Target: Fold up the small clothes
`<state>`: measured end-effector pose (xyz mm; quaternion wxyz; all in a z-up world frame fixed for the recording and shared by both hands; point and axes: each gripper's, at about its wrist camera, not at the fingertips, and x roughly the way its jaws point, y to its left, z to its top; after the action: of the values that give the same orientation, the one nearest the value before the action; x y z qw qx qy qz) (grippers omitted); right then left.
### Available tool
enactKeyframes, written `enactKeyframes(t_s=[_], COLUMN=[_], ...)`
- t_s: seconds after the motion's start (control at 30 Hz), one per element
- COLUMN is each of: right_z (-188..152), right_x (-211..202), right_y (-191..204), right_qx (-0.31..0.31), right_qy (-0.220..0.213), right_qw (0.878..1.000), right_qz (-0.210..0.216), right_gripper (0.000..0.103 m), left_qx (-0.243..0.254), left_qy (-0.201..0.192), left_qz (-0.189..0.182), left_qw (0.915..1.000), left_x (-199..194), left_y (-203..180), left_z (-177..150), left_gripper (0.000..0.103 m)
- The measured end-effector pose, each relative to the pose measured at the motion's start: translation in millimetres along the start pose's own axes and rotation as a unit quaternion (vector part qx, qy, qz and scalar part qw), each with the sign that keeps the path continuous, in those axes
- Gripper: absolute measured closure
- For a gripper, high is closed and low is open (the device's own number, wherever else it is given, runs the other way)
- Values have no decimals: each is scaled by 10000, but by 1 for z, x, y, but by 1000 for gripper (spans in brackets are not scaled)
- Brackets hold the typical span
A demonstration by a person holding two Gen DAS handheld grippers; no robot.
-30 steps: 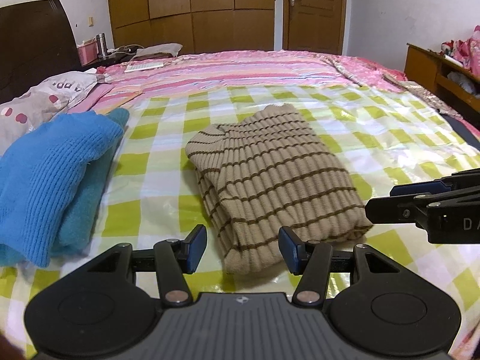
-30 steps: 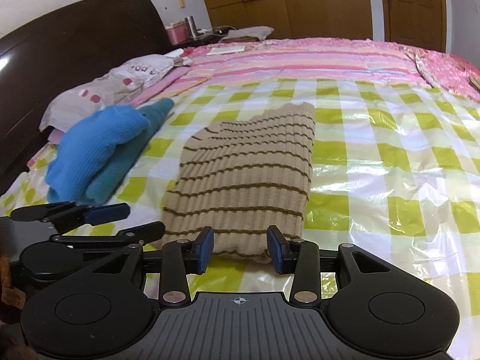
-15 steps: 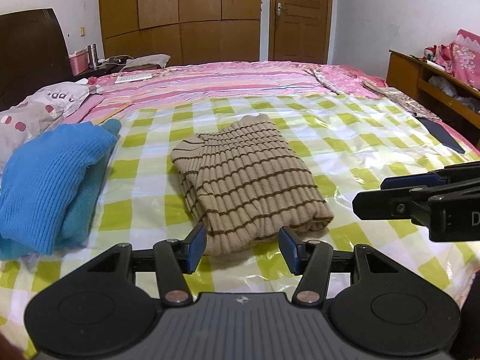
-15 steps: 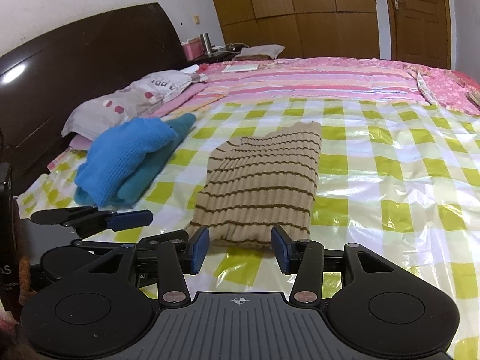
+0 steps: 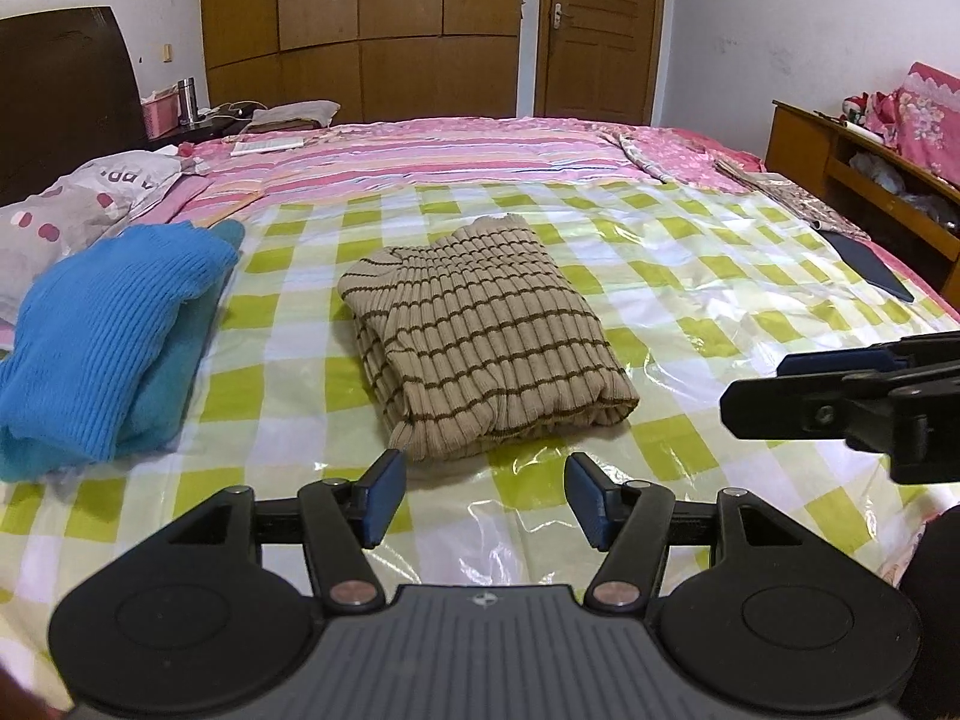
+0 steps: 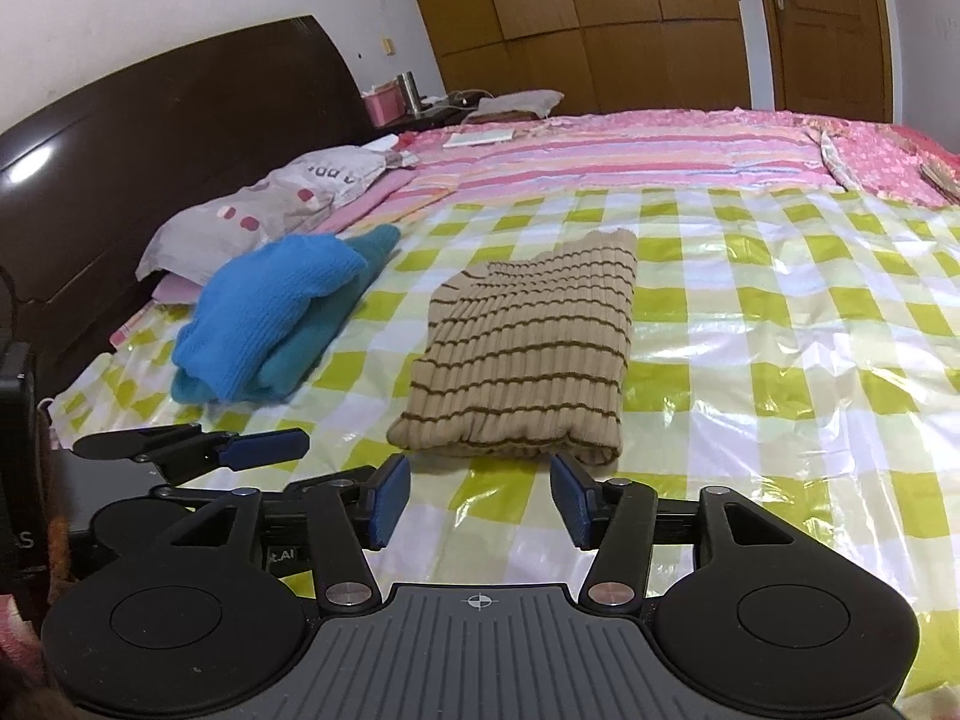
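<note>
Striped sweater (image 5: 489,336), beige with brown bands, lies folded into a compact rectangle on the checked plastic sheet (image 5: 690,276) covering the bed, just beyond both grippers. Left gripper (image 5: 483,501) and right gripper (image 6: 480,498) have just been widening their jaws; both stand apart with nothing between them, clear of the knit. The fold appears complete, so the step in hand is release and withdrawal: back off level without snagging the near hem. Count: one striped sweater, two blue folded garments (image 5: 108,330) stacked alongside, one pillow (image 6: 270,204).
</note>
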<state>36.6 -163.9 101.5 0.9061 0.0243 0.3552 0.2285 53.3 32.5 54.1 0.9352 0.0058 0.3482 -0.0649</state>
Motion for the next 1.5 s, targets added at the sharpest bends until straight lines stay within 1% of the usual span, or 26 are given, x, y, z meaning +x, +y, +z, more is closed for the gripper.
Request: enactKeyframes(t_s=[0.17, 0.3, 0.43, 0.57, 0.77, 0.93, 1.03, 1.13, 1.27, 1.43, 1.5], right_z=[-7, -14, -21, -29, -41, -51, -56, -62, -68, -75, -78], right_x=[-7, -4, 1, 8, 14, 20, 23, 24, 29, 34, 36], right_y=[9, 14, 11, 8, 9, 13, 11, 10, 9, 8, 6], right_qx=[-26, -146, 10, 91, 164, 7, 40, 105, 130, 65, 69], right_qy=[-27, -25, 5, 51, 171, 138, 175, 220, 291, 291, 301], right_qw=[10000, 9999, 10000, 9997, 9994, 9987, 9985, 9983, 9978, 9965, 9958], right_qz=[79, -23, -58, -229, -233, -483, -523, -538, -586, -782, -856], right_gripper=[49, 46, 45, 45, 43, 42, 42, 42, 42, 42, 42], left_qx=[30, 40, -31, -82, -137, -171, -201, -247, -192, -144, -165], left_qy=[59, 121, 200, 327, 449, 499, 530, 555, 609, 613, 598], left_qz=[31, 113, 171, 257, 264, 295, 325, 308, 349, 445, 459], left_qw=[10000, 9999, 9996, 9991, 9985, 9982, 9979, 9977, 9973, 9970, 9970], left_x=[-1, 1, 6, 13, 18, 21, 24, 26, 31, 31, 31], left_y=[-4, -6, -4, -4, -6, -6, -5, -5, -7, -8, -7], left_z=[-7, -13, -18, -26, -37, -43, -46, -50, -56, -58, -59], left_gripper=[38, 36, 35, 33, 32, 32, 31, 27, 26, 25, 22])
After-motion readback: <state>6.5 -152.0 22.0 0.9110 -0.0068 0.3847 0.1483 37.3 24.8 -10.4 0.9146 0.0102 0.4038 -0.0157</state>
